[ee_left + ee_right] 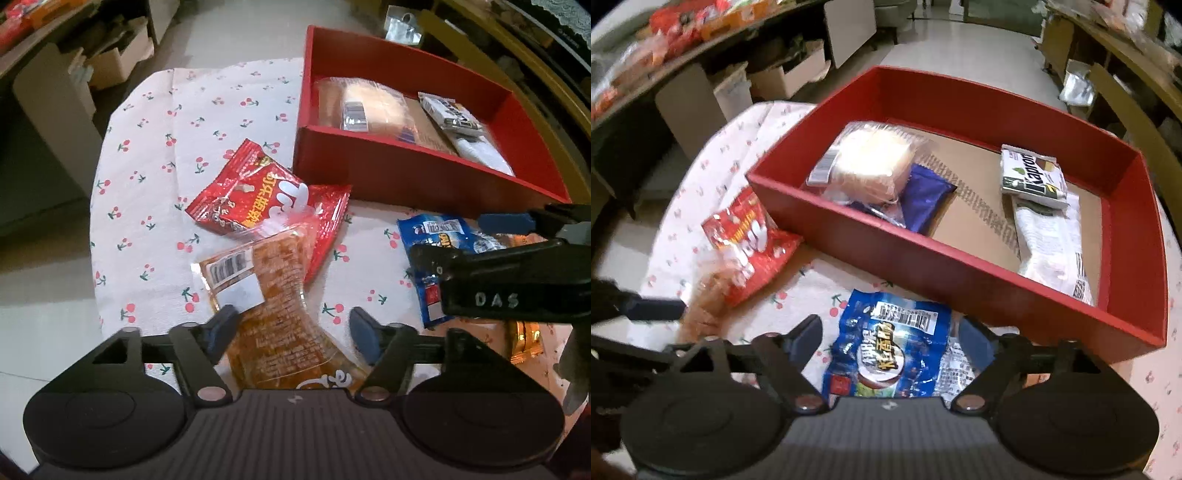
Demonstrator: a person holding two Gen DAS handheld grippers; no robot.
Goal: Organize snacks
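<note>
Cherry-print cloth [155, 206] covers our round desk, with a red cardboard box [960, 273] at its far edge. Inside the box we see a clear-wrapped pale cake [871, 162] lying over a purple packet [927, 199], plus a Kapron packet [1032, 175] on a white pouch [1052, 243]. Our left tongs [291, 328] are spread around an orange crinkly wrapper [284, 295], its lower end cut off, overlapping a red packet [258, 192]. Our right tongs [890, 339] gape over a glossy blue packet [890, 347] near the desk's near edge.
</note>
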